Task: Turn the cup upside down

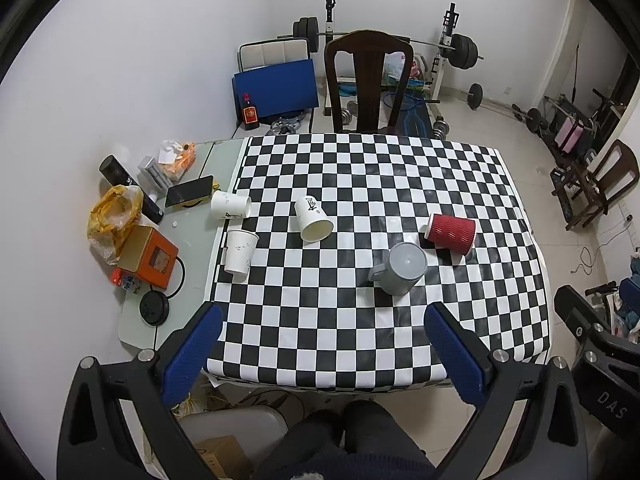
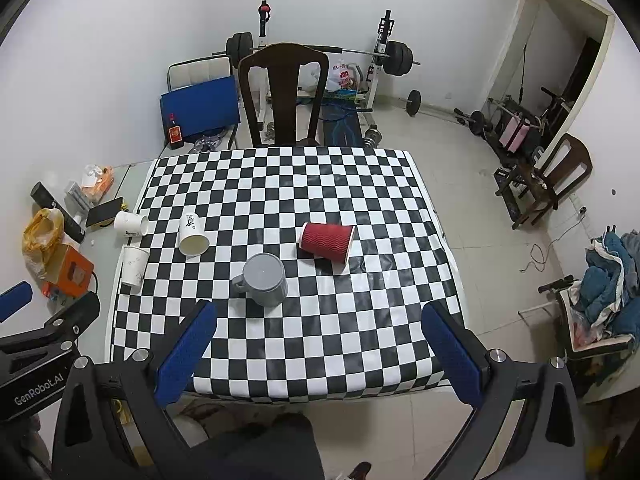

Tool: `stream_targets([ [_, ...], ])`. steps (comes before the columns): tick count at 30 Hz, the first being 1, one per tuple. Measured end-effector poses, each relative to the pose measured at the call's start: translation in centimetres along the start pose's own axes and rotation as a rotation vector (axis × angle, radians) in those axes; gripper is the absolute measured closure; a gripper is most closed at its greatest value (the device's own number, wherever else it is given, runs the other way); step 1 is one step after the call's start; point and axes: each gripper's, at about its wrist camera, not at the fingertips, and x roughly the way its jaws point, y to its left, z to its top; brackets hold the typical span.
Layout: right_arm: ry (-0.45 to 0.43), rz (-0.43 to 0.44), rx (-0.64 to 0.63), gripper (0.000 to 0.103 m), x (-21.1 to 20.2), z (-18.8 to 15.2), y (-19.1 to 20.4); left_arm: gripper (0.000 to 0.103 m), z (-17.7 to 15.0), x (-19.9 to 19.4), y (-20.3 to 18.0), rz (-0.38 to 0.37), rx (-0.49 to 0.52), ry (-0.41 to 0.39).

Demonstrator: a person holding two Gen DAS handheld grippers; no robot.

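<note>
A grey mug stands upside down on the checkered tablecloth, handle to the left. A red ribbed paper cup lies on its side behind it. A white paper cup lies with its mouth toward me. Another white cup lies on its side at the left cloth edge. A third white cup stands upright. My left gripper and right gripper are open, empty, above the table's near edge.
Clutter lies on the table's bare left strip: an orange box, a yellow bag, a phone, a black can. A dark wooden chair stands behind the table. Weights and a bench stand beyond it.
</note>
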Motion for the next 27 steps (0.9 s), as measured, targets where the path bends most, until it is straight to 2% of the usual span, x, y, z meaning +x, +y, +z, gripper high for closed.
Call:
stream_targets([
  [27,0.01,0.005,0.0,0.0,0.06,0.38,0.2,0.0,0.06,-0.04,0.43,0.0,0.003,0.009],
])
